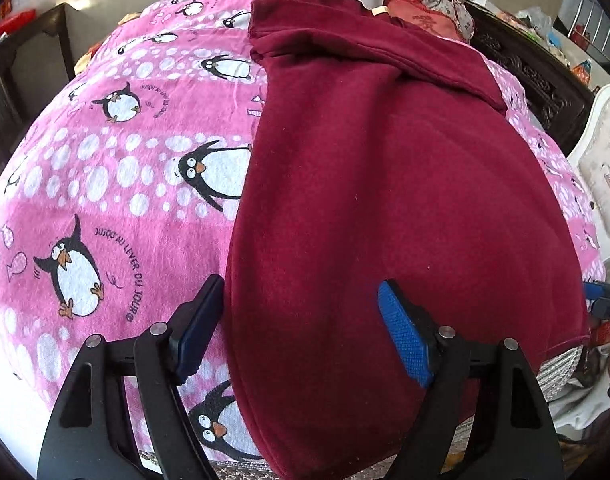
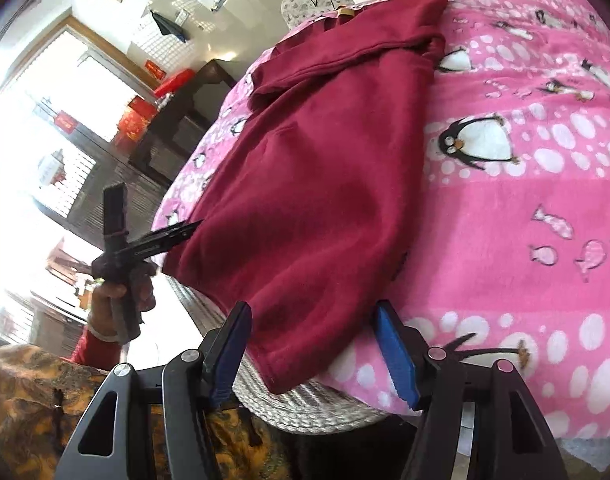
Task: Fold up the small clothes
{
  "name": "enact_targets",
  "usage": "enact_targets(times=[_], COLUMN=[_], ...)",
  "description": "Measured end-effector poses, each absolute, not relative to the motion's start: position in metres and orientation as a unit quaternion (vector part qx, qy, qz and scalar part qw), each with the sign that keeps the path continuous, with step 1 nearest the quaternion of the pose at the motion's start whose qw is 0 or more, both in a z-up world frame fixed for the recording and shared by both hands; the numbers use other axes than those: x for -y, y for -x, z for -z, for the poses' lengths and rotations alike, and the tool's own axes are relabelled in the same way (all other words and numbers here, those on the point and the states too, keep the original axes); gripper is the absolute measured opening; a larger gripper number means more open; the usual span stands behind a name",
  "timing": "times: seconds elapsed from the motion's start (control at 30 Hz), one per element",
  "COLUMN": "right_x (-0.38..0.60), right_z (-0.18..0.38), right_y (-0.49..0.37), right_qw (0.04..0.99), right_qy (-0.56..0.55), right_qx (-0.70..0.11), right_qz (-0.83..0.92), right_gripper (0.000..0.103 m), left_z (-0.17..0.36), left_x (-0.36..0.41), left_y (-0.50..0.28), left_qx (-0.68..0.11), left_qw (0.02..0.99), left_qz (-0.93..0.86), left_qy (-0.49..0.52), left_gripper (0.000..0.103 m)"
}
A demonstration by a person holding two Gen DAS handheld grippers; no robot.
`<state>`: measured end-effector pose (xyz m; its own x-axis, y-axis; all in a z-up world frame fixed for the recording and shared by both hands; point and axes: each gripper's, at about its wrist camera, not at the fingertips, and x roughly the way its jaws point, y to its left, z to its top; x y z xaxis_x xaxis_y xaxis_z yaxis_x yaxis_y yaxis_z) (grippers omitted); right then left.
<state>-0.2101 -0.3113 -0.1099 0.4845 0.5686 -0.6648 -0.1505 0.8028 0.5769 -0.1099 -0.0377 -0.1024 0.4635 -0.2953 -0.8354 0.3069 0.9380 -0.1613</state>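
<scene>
Left wrist: left gripper point(image 1: 301, 328) jaws apart, nothing pinched, straddling near-left edge of maroon garment point(image 1: 385, 184) lying flat on pink penguin blanket point(image 1: 105, 168) | Right wrist: right gripper point(image 2: 313, 356) jaws apart over garment's near corner, not clamped; hand point(image 2: 121, 300) holding the left gripper at garment's far edge

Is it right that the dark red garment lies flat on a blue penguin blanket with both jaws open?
Not quite: the blanket is pink, not blue, as the left wrist view shows. The rest holds: the dark red garment lies flat on it, and the left gripper and right gripper both have their jaws open.
</scene>
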Motion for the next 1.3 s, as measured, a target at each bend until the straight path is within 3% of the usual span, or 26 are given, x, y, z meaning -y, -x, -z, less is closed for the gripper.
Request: enact_targets(times=[0.13,0.27,0.53,0.6,0.63,0.67,0.73,0.77,0.83,0.9,0.93,1.13,1.3], right_x=[0.307,0.298,0.291,0.288,0.286,0.286,0.286,0.284,0.280,0.281,0.283,0.296,0.310], right_z=[0.111,0.110,0.113,0.112,0.112,0.113,0.118,0.122,0.127,0.124,0.118,0.082,0.068], right_y=[0.207,0.208,0.201,0.200,0.199,0.198,0.195,0.193,0.190,0.187,0.185,0.184,0.187], right_qw=[0.829,0.831,0.832,0.832,0.830,0.826,0.804,0.794,0.792,0.789,0.790,0.813,0.827], right_qy=[-0.228,-0.220,-0.231,-0.223,-0.219,-0.221,-0.251,-0.264,-0.260,-0.273,-0.281,-0.273,-0.281], right_qx=[-0.461,-0.454,-0.443,-0.443,-0.445,-0.446,-0.447,-0.450,-0.453,-0.441,-0.428,-0.378,-0.343], right_qz=[-0.222,-0.234,-0.240,-0.248,-0.255,-0.264,-0.302,-0.313,-0.315,-0.329,-0.338,-0.349,-0.346], right_gripper=[0.062,0.078,0.080,0.072,0.060,0.041,0.017,0.017,0.016,0.015,0.014,0.014,0.013], left_z=[0.102,0.102,0.103,0.103,0.102,0.102,0.101,0.101,0.099,0.096,0.095,0.089,0.071], left_x=[0.034,0.033,0.043,0.045,0.045,0.045,0.044,0.041,0.038,0.030,0.026,0.019,0.017], left_y=[0.111,0.116,0.120,0.122,0.123,0.124,0.125,0.126,0.125,0.121,0.118,0.113,0.107], left_qx=[-0.485,-0.480,-0.480,-0.486,-0.490,-0.495,-0.498,-0.498,-0.498,-0.504,-0.510,-0.519,-0.504], left_qw=[0.855,0.857,0.858,0.853,0.849,0.843,0.838,0.836,0.837,0.833,0.828,0.819,0.823], left_qz=[0.183,0.184,0.179,0.188,0.196,0.208,0.224,0.229,0.226,0.226,0.230,0.241,0.253], left_qy=[0.004,-0.003,-0.022,-0.025,-0.026,-0.027,-0.019,-0.012,-0.006,0.012,0.026,0.051,0.065], left_gripper=[0.079,0.079,0.079,0.080,0.080,0.080,0.080,0.079,0.063,0.033,0.026,0.015,0.012])
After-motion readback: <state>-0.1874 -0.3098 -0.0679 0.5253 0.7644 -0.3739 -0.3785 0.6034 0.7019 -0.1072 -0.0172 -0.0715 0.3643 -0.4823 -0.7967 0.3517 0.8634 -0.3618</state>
